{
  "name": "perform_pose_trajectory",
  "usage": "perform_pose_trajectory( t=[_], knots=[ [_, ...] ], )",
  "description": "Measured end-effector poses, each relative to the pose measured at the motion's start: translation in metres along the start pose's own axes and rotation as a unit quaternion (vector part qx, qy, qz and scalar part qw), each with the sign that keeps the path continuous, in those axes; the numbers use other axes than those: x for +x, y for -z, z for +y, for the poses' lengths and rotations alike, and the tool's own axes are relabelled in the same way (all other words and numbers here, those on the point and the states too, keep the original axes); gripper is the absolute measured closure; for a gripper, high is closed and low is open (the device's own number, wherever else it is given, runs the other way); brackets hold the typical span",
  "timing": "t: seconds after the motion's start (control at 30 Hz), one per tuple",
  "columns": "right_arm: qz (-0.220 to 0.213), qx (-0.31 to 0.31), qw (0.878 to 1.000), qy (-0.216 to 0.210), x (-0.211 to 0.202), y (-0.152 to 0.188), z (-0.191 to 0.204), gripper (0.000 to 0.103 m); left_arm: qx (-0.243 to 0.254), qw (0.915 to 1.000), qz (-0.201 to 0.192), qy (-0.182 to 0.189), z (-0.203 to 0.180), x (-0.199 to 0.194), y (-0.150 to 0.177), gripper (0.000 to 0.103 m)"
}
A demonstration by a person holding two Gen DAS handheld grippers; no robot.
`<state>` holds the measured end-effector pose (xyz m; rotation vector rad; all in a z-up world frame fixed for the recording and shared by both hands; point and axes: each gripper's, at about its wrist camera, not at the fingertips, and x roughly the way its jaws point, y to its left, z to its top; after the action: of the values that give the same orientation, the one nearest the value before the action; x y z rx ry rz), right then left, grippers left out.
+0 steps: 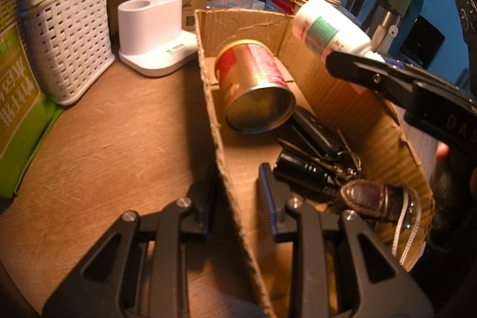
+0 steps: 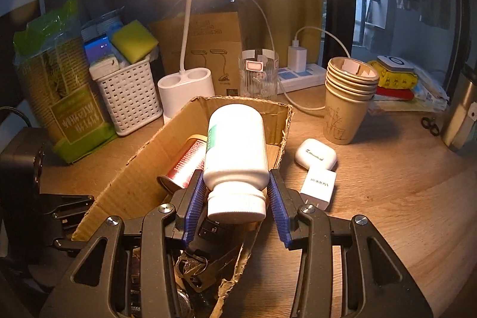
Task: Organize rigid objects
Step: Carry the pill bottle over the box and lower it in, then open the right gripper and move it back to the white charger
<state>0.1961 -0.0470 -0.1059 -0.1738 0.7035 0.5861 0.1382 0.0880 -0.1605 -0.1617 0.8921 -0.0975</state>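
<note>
Both wrist views over cardboard box (image 1: 214, 121)

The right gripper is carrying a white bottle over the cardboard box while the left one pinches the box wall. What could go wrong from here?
1. The white plastic bottle is pinched near its neck by the right gripper, body cantilevered forward; it may pivot or slip.
2. Released here, it could land on the red and gold tin can lying on its side and roll it.
3. The left gripper clamps the torn cardboard box by one thin wall, which may bend or tear.
</note>
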Motion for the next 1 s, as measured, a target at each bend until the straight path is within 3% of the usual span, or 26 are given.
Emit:
perform_pose_trajectory(
  t=[0.57,1.0],
  knots=[
    [0.004,0.005,1.000,-0.018,-0.004,-0.001,-0.003,0.058,0.000,1.0000,0.000,0.000,0.000,0.000,0.000,0.075],
    [-0.029,0.057,0.998,-0.001,-0.024,-0.001,-0.043,0.058,0.000,1.0000,0.000,0.000,0.000,0.000,0.000,0.074]
  ],
)
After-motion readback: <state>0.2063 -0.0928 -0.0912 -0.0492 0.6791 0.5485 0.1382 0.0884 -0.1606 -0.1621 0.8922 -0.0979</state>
